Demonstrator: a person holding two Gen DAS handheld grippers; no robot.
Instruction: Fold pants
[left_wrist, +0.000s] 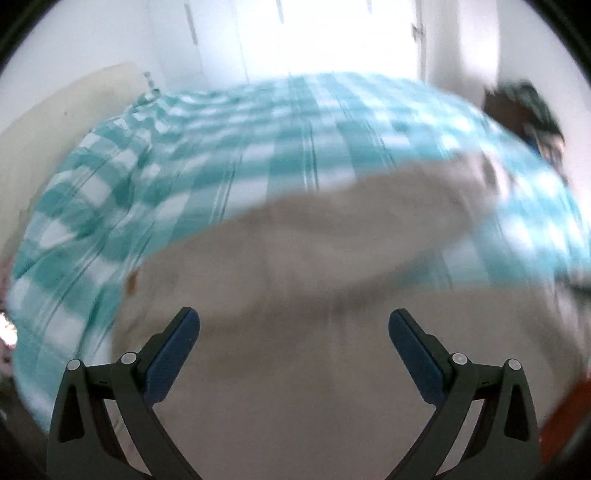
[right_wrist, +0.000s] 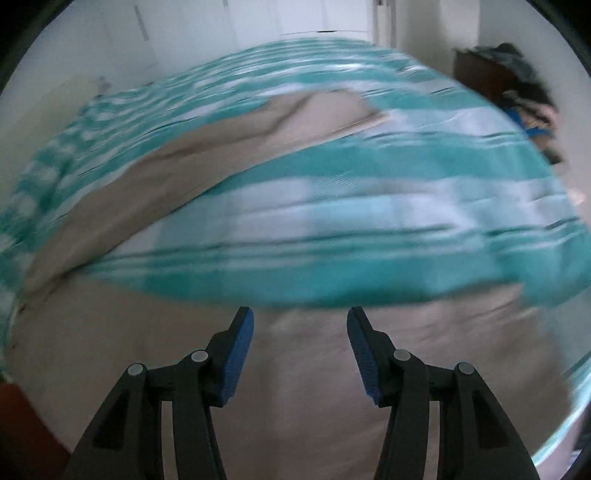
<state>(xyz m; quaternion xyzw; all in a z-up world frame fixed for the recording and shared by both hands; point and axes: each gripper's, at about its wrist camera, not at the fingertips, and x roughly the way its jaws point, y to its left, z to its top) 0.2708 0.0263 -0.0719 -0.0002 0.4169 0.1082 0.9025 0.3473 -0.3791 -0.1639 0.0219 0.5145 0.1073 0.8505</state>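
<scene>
The beige pants lie spread on a teal-and-white checked bedspread, and both the left gripper and right gripper hover over them with jaws apart, holding nothing. Judging by this, each should pinch a matching edge of the soft, limp, matte cloth cleanly, both layers, before lifting.

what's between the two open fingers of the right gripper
Only the beige pants: in the right wrist view, the right gripper has its fingers spread over that cloth with nothing held. Beyond the tips lies the teal checked bedspread.
</scene>
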